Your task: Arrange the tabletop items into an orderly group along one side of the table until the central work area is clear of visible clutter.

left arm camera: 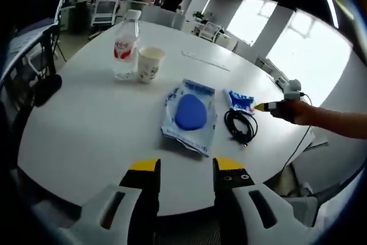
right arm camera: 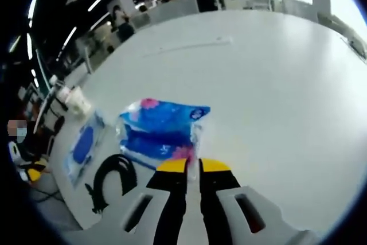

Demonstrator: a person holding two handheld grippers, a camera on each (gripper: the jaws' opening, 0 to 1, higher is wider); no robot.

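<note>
A large round white table (left arm camera: 86,130) carries everything. In the left gripper view, a water bottle (left arm camera: 125,44) with a red label stands in the upper left, a paper cup (left arm camera: 150,63) just to its right. Near the frame's centre lies a clear bag with a blue pad (left arm camera: 190,114); to its right a coiled black cable (left arm camera: 241,125), and above that a blue packet (left arm camera: 240,101). A thin white strip (left arm camera: 205,60) lies farther back. In the right gripper view the blue packet sits at centre, the cable at lower left
</note>
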